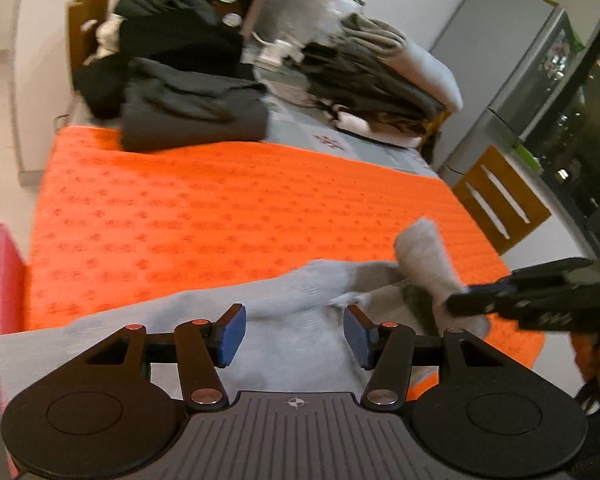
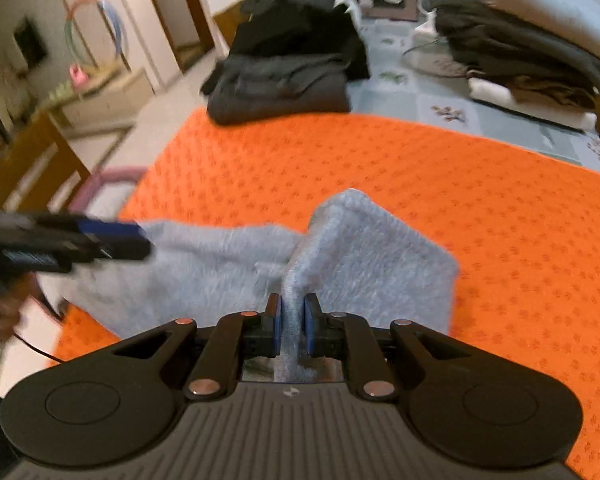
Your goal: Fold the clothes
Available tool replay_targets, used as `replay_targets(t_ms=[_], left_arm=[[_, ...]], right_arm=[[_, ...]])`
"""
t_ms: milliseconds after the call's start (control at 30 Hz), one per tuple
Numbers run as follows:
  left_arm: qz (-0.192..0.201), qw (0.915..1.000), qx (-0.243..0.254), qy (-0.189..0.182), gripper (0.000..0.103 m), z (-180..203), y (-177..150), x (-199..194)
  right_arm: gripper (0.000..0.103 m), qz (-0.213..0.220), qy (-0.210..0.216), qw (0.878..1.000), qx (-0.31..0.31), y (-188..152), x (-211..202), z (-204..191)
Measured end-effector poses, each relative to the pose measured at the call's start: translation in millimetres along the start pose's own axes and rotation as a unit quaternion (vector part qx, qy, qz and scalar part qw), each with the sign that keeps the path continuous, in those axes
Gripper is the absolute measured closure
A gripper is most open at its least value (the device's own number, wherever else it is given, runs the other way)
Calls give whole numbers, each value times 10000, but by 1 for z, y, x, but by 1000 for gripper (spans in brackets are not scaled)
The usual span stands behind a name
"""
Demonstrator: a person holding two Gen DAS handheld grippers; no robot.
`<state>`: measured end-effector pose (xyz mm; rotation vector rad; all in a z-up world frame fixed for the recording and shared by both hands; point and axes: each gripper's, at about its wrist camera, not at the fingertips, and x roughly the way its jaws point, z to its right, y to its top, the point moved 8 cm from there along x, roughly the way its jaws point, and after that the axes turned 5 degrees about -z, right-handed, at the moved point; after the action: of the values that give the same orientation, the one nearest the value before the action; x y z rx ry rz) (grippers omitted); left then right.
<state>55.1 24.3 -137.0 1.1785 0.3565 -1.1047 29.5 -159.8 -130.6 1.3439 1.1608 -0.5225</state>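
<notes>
A light grey fleecy garment [image 2: 380, 264] lies crumpled at the near edge of the orange patterned mat [image 2: 460, 184]. My right gripper [image 2: 293, 320] is shut on a raised fold of it, and the cloth hangs up between the blue pads. In the left wrist view the same garment [image 1: 300, 288] spreads under my left gripper [image 1: 294, 332], whose blue pads stand well apart with nothing pressed between them. The right gripper [image 1: 456, 304] comes in from the right there, with a grey flap rising by it. The left gripper [image 2: 144, 240] shows blurred at the garment's left edge.
A folded dark grey pile [image 1: 192, 108] sits at the mat's far edge, with black clothes behind it. A heap of grey and brown clothes [image 1: 380, 72] lies at the far right. A pink bin [image 1: 0, 272] stands to the left, a wooden chair [image 1: 500, 200] to the right.
</notes>
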Motion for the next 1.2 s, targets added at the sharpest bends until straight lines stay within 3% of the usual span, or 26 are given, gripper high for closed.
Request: replay_targets(t_ms=[267, 567, 733, 900, 1100, 1200], left_arm=[[101, 9996, -171, 175, 45, -29, -17, -36], [93, 9999, -116, 26, 46, -26, -19, -40], [101, 9995, 223, -215, 51, -2, -3, -20], [-30, 9957, 716, -585, 73, 31, 10, 13], [-205, 9894, 1115, -903, 78, 62, 20, 52], [-295, 9883, 1310, -722, 79, 66, 21, 72]], right_arm=[[89, -215, -286, 9968, -716, 4, 30, -45], [86, -548, -359, 9890, -1324, -5, 71, -71], [76, -367, -109, 9897, -1378, -14, 71, -76], [76, -2, -59, 9896, -1440, -16, 43, -78], [81, 234, -193, 9937, -1081, -25, 30, -62], [82, 232, -176, 9959, -862, -32, 34, -55]])
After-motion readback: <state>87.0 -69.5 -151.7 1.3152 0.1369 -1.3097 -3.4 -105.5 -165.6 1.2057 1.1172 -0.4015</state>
